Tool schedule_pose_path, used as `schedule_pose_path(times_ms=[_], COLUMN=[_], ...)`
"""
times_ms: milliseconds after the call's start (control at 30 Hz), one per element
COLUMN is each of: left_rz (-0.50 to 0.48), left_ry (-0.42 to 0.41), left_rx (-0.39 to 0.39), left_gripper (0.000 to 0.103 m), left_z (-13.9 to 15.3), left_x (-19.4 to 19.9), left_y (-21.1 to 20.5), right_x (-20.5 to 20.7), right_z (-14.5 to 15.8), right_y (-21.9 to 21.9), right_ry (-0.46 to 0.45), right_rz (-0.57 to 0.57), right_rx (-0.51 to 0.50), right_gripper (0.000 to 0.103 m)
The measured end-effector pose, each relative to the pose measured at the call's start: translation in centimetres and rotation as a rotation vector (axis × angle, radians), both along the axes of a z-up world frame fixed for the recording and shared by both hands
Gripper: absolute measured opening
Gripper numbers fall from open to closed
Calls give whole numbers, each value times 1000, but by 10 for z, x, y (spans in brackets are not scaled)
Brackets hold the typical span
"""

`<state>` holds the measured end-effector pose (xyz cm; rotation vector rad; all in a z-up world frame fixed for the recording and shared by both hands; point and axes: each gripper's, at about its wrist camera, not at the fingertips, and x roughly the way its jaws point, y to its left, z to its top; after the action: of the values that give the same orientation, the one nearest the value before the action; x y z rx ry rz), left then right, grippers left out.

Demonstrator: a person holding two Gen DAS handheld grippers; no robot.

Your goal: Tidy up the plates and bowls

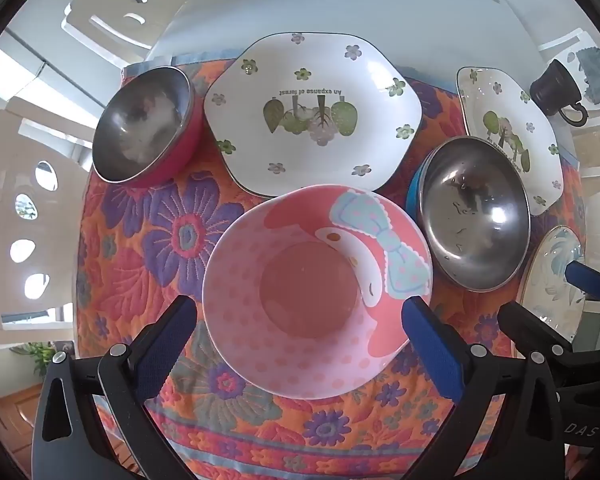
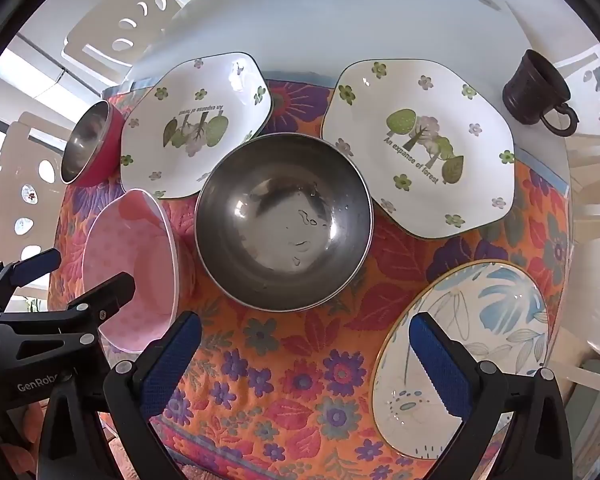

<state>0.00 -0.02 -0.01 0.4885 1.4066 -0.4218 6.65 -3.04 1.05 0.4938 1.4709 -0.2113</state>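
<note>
A pink bowl (image 1: 316, 292) with a bow cartoon stands upright on the floral cloth, straight below my left gripper (image 1: 300, 308). That gripper is open wide and the bowl shows between its fingers, the pads off the rim. My right gripper (image 2: 304, 320) is open too, empty, over bare cloth in front of a steel bowl (image 2: 284, 220) with a blue outside. Its right finger (image 2: 440, 360) overlaps a blue-leaf plate (image 2: 460, 356) in view. Two white flowered plates (image 2: 196, 124) (image 2: 420, 148) lie behind, and a red-sided steel bowl (image 2: 92, 144) sits far left.
A dark cup (image 2: 536, 88) stands on the white tabletop (image 2: 320, 20) at the back right. The floral cloth (image 2: 300, 380) covers the near part of the table. White chairs (image 1: 24, 208) stand on the left. The two grippers hang close together over the pink bowl and the blue-leaf plate.
</note>
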Motion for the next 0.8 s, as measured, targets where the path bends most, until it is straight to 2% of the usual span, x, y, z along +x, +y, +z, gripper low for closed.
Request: schedule_pose_path(times_ms=[267, 500, 800], left_rz=[10, 19, 24], left_ry=[-8, 5, 10], left_rx=[-2, -48, -48], left_gripper=[102, 102, 102], left_z=[-4, 0, 1], left_x=[-6, 2, 5], left_y=[-10, 6, 10], right_x=[1, 4, 7], right_z=[6, 3, 5], right_y=[3, 8, 14], right_ry=[-6, 13, 14], right_rz=[6, 1, -9], right_rx=[-1, -17, -16], right_gripper=[103, 103, 103])
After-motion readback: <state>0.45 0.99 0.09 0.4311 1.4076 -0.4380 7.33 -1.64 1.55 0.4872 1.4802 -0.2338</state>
